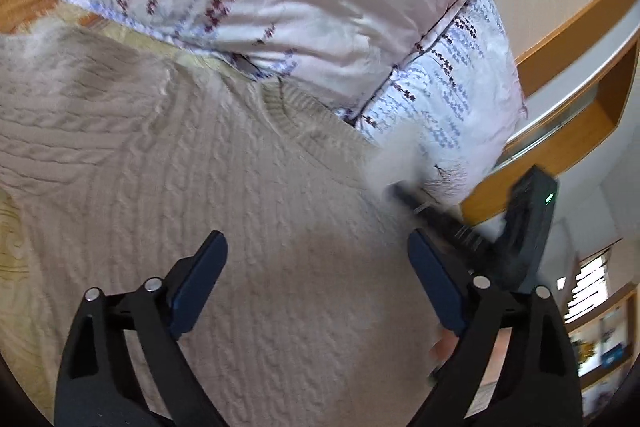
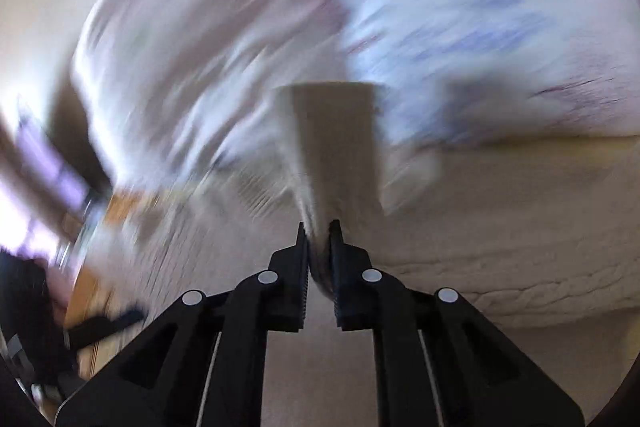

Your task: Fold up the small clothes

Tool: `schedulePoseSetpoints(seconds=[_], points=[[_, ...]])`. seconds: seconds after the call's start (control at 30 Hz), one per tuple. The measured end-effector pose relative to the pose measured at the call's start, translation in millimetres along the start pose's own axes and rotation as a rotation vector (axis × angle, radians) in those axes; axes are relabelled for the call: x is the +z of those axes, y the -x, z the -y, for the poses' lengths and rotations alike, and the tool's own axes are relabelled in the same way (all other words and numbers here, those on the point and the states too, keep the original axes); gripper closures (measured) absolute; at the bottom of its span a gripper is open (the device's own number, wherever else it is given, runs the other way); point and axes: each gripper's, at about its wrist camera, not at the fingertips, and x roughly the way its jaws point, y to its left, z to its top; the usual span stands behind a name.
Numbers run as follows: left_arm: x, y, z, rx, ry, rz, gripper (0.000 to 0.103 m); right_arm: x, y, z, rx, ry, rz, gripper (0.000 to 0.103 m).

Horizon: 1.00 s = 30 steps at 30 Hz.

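Left wrist view
Sweater: beige cable-knit sweater [image 1: 208, 163] lies spread flat, ribbed collar up near the pillows.
Left gripper: left gripper [image 1: 316, 287] hangs over the sweater body w/ jaws wide apart, nothing between them, not touching cloth as far as I can tell.
Right gripper: right gripper [image 1: 404, 193] seen at the sweater's right edge, blurred, a pale tuft of knit at its tip.
Surface: yellowish patterned sheet [image 1: 12, 239] under the sweater; 2 pillows [image 1: 304, 7] just behind the collar, pale w/ blue and dark print.
Room: wooden frame [image 1: 568, 27] and cream wall behind; shelves at far right, too blurred to read.

Right wrist view
Right gripper: right gripper [image 2: 319, 227] has jaws nearly together, clamped on a strip of the sweater [image 2: 336, 147] that stands up ahead of the tips. No earlier view, so only the grip is told.
Sweater body: rest of knit lies flat at right, cable rows visible.
Blur: heavy streaking over the pillows [image 2: 460, 7]; left side unreadable.

Step (my read): 1st fold, right side or sleeve being carried over the body.
Next move calls for: lay the strip flat across the chest, edge straight, then let go; left gripper should prob. pin or take the opposite side.
Risk: loose knit may bunch or drag the body along.
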Motion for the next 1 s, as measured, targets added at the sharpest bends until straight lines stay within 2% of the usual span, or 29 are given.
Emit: schedulePoseSetpoints(seconds=[0.03, 0.07, 0.13, 0.3, 0.37, 0.43, 0.5, 0.53, 0.57, 0.6, 0.63, 0.67, 0.73, 0.8, 0.9, 1.0], points=[[0.5, -3.9, 0.4, -0.003, 0.009, -0.013, 0.015, -8.9, -4.9, -0.7, 0.030, -0.018, -0.053, 0.074], [0.8, -9.0, 1.1, -0.011, 0.021, -0.031, 0.015, -15.3, -5.0, 1.2, 0.048, -0.041, -0.070, 0.062], [2.2, -21.3, 1.2, -0.022, 0.054, -0.073, 0.020, -29.3, 11.1, 15.4, 0.085, -0.116, -0.045, 0.053], [7.6, -47.7, 0.3, -0.018, 0.132, -0.139, 0.032, -59.6, 63.7, 85.2, 0.147, -0.427, 0.049, 0.051], [10.7, -57.4, -0.3, -0.012, 0.158, -0.152, 0.038, -71.4, 83.2, 125.1, 0.142, -0.594, 0.102, 0.051], [13.1, -65.5, -1.4, -0.007, 0.168, -0.148, 0.046, -77.7, 96.1, 161.1, 0.089, -0.712, 0.161, 0.051], [16.6, -72.4, -2.8, 0.009, 0.172, -0.145, 0.055, -77.3, 98.4, 178.8, 0.066, -0.769, 0.209, 0.052], [19.1, -78.3, -4.0, 0.015, 0.172, -0.144, 0.063, -77.7, 103.8, 191.3, 0.047, -0.798, 0.244, 0.054], [20.5, -80.8, -5.4, 0.020, 0.170, -0.146, 0.068, -77.5, 106.2, 198.3, 0.040, -0.817, 0.266, 0.061], [23.2, -86.4, -5.7, 0.027, 0.160, -0.146, 0.077, -77.0, 108.9, 206.0, 0.030, -0.838, 0.290, 0.063], [25.6, -89.7, -6.0, 0.034, 0.149, -0.145, 0.089, -75.1, 105.8, 207.6, 0.018, -0.841, 0.304, 0.069], [29.1, -93.5, -4.8, 0.043, 0.129, -0.144, 0.095, -73.3, 106.9, 210.3, -0.007, -0.834, 0.315, 0.081], [37.8, -93.0, 1.6, 0.059, 0.075, -0.128, 0.095, -73.5, 107.1, 209.0, -0.028, -0.812, 0.323, 0.093], [47.2, -80.9, 9.6, 0.068, 0.012, -0.091, 0.096, -73.5, 112.1, 195.3, -0.046, -0.737, 0.346, 0.093], [61.6, -60.7, 10.1, 0.136, -0.054, -0.031, 0.096, -75.5, 109.9, 178.3, -0.086, -0.656, 0.323, 0.094], [65.2, -58.1, -3.1, 0.197, -0.054, -0.056, 0.095, -76.4, 91.0, 168.4, -0.144, -0.625, 0.256, 0.094]])
